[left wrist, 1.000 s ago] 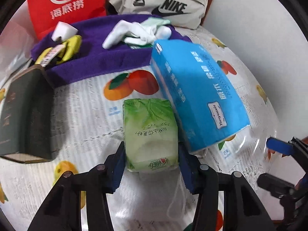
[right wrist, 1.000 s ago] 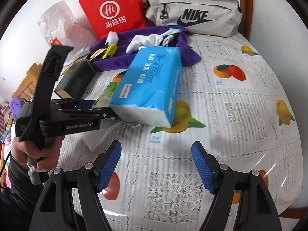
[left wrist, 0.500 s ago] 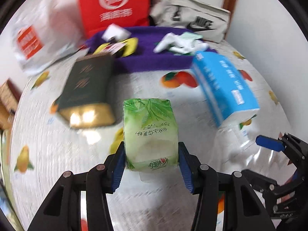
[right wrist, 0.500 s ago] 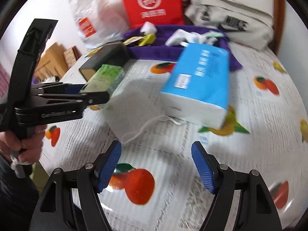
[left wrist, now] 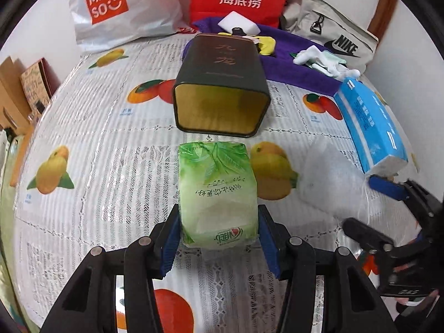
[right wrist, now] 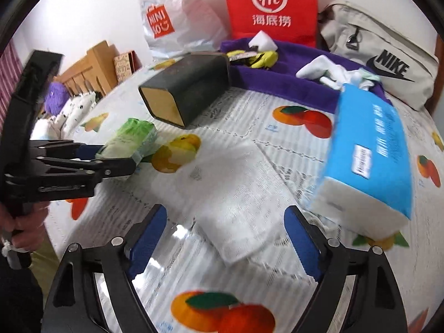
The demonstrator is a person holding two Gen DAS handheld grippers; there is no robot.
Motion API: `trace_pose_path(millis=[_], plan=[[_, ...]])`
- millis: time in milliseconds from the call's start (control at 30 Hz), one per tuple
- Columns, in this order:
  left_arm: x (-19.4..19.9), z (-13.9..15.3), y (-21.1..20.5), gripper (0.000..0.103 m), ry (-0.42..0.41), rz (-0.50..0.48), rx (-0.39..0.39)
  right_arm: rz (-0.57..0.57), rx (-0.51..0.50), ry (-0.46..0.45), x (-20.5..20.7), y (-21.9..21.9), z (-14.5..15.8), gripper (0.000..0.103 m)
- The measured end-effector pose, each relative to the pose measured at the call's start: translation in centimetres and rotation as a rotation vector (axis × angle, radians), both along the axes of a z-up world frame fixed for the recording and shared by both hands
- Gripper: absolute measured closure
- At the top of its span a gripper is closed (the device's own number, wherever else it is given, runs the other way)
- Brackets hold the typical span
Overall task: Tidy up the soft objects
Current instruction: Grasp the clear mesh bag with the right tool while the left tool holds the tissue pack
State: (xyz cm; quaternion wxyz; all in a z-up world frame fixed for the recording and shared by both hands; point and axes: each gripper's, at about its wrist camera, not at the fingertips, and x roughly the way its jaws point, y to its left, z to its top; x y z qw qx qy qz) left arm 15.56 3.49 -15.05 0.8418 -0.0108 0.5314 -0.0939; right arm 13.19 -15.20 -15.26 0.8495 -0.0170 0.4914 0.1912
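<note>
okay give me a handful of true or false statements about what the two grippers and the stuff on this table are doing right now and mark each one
1. The left gripper is shut on the green tissue pack. True.
2. The right gripper holds the blue tissue pack. False: its jaws stand open and empty, with the blue pack lying off to their right on the table.
3. The dark box lies on its side, its open gold-lined end facing the left wrist camera. True.
4. The white socks lie on the red bag. False: they lie on the purple cloth.
5. A white mesh pouch lies flat on the tablecloth ahead of the right gripper. True.
</note>
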Motion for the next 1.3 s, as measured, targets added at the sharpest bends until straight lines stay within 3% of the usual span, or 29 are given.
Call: trace_pose_path(millis=[133, 267, 367, 433, 500, 533, 567, 600, 967, 1300], plan=[[0.1, -0.2, 0.0, 0.052, 0.0, -0.01, -0.016, 0.013, 0.001, 0.029, 1.1, 0.9, -1.3, 0.017], [0.4, -0.3, 0.1, 0.052, -0.009, -0.018, -0.02, -0.008, -0.045, -0.013, 1.4, 1.8, -1.9, 0.017], [0.7, -0.3, 0.3, 0.052, -0.01, -0.014, -0.031, -0.003, -0.083, -0.05, 1.5, 2.5, -2.2, 0.022], [0.7, -0.3, 0.2, 0.052, -0.013, -0.019, -0.027, -0.014, -0.089, -0.065, 1.4, 2.4, -2.1, 0.04], [0.7, -0.3, 0.1, 0.052, -0.016, -0.021, -0.023, -0.037, -0.08, -0.067, 1.5, 1.9, -1.8, 0.068], [0.7, -0.3, 0.1, 0.052, -0.017, -0.019, -0.023, -0.055, -0.081, -0.065, 1.6, 1.5, -1.8, 0.073], [0.7, -0.3, 0.1, 0.052, -0.018, -0.016, -0.025, -0.066, -0.079, -0.063, 1.7, 1.1, -1.8, 0.087], [0.6, -0.3, 0.1, 0.052, -0.018, -0.011, -0.029, -0.076, -0.07, -0.057, 1.7, 0.7, -1.8, 0.093], [-0.5, 0.0, -0.4, 0.053, -0.02, -0.007, -0.041, -0.078, -0.002, 0.012, -2.4, -2.1, -1.0, 0.096], [-0.7, 0.4, 0.1, 0.054, -0.012, 0.023, -0.042, -0.21, -0.075, 0.027, -5.6, -7.1, -0.6, 0.098]])
